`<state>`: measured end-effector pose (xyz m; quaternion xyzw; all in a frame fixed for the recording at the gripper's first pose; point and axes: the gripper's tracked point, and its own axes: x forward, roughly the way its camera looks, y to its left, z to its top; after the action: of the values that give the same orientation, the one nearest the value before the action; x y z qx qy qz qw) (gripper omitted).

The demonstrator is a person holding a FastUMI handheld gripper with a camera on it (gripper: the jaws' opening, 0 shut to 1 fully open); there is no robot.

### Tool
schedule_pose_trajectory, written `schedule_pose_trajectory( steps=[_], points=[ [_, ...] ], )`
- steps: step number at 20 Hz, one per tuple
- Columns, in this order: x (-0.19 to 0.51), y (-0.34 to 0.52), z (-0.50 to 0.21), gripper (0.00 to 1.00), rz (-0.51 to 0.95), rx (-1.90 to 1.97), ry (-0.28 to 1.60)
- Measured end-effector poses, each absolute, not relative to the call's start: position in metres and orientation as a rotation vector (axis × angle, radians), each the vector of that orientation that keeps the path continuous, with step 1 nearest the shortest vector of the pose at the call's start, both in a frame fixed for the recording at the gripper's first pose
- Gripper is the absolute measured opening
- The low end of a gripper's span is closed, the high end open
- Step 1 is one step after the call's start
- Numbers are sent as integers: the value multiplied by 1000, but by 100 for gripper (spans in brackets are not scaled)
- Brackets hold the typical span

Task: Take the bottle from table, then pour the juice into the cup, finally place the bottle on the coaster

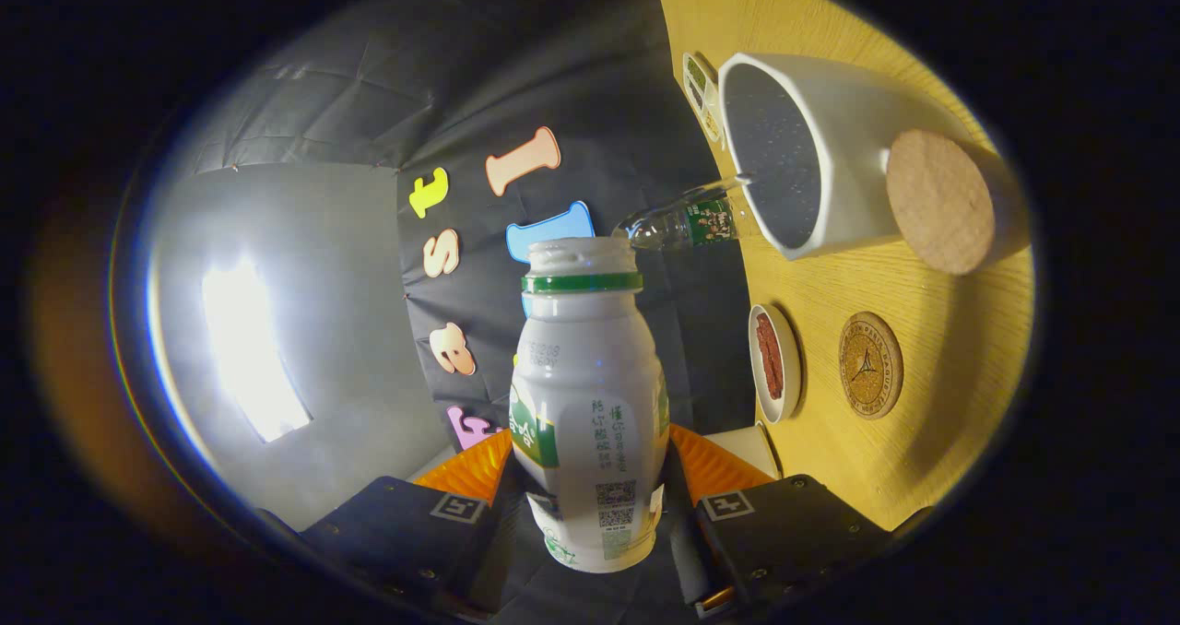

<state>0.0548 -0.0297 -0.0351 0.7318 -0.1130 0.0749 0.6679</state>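
- The tongs (590, 505) are closed on the bottle (590, 404), 1 finger pressing each side of its lower body.
- The bottle has a white body and a green ring under a pale cap that looks to be on; whether it is sealed I cannot tell. It is held clear of the desk (931, 422), and the whole view is rolled, so the desk runs up beside the bottle, not below it.
- Just beyond the fingers, a small white dish (772, 362) with something red in it sits at the desk's edge, and the round cork coaster (870, 365) lies just beside it, bare.
- Farther on stands the white cup (802, 155), dark inside, with a cork-topped cylinder (949, 203) touching or just beside it. A clear bottle (687, 224) lies near the cup's rim.
- Judged from this, the take is done and the pour is in hand. Next, the bottle's mouth needs bringing over the cup's opening and tipping; the coaster comes last.
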Motion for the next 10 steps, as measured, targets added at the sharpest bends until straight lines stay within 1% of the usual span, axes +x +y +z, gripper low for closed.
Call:
schedule_pose_trajectory(
  steps=[10],
  points=[
    [54,-34,-35,70,157,1662,-277]
  ],
)
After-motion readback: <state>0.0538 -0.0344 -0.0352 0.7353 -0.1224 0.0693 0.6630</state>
